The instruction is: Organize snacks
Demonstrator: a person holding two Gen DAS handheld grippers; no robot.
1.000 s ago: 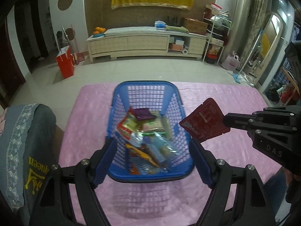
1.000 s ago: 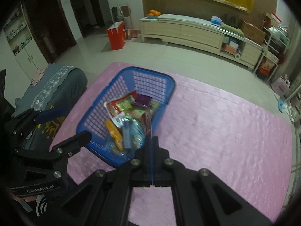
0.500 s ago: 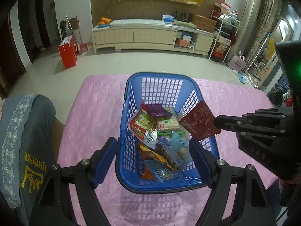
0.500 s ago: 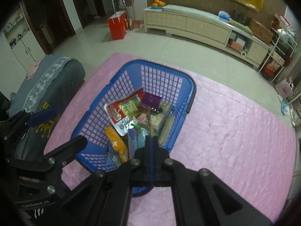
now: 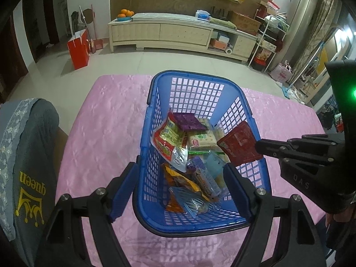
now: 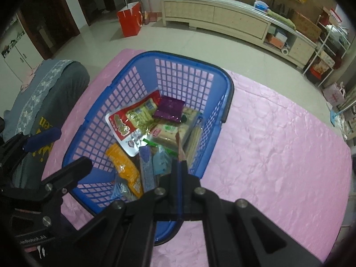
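- Right claw [image 5: 259, 148]: jaws closed on a dark red snack packet [image 5: 239, 143], pinched at its edge, held over the right side of the blue basket [image 5: 153, 102].
- Left claw [image 5: 178, 190]: jaws wide apart, straddling the basket's near end, one finger outside the left wall, the other at the right wall; gripping nothing.
- Basket holds mixed snacks: purple packet [image 5: 189, 122], red-and-yellow pouch [image 5: 169, 140], orange packet [image 5: 184, 183], cracker pack [image 5: 201, 140].
- Basket sits on the pink-covered table [image 5: 106, 120].
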